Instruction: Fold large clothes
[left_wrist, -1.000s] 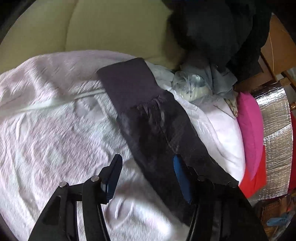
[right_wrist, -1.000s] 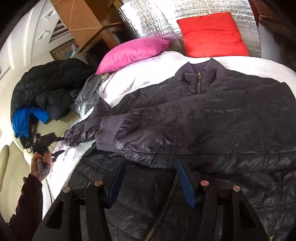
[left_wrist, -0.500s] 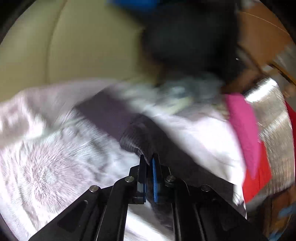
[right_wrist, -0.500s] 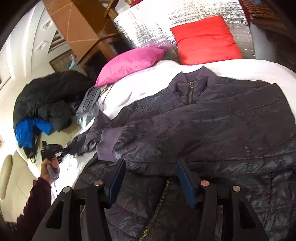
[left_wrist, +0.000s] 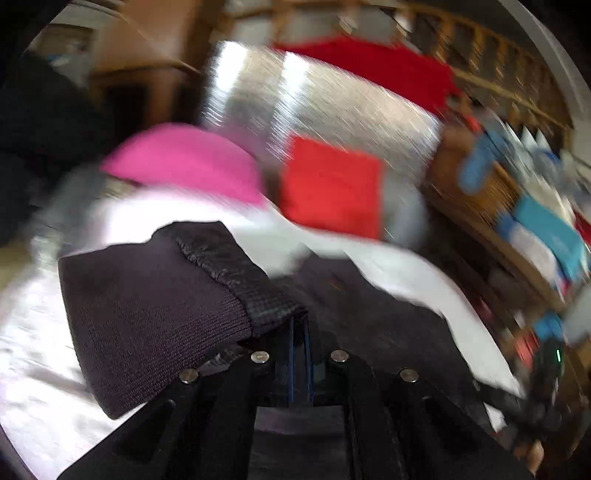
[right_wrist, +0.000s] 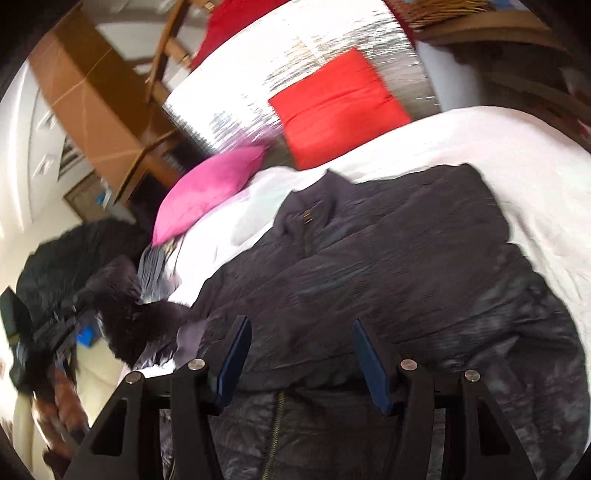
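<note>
A dark quilted jacket lies spread on the white bed, collar toward the pillows. My left gripper is shut on the jacket's sleeve at its ribbed cuff and holds it lifted off the sheet; the view is blurred. In the right wrist view the lifted sleeve shows at the left with the left gripper behind it. My right gripper is open and empty, low over the jacket's front near the zip.
A pink pillow and a red pillow lie at the head of the bed against a silver padded panel. A black coat is heaped at the left. Wooden shelves with clutter stand to the right.
My left gripper closed on the sleeve cuff, lifted it and swung it toward the pillows. My right gripper stayed open over the jacket and tilted a little.
</note>
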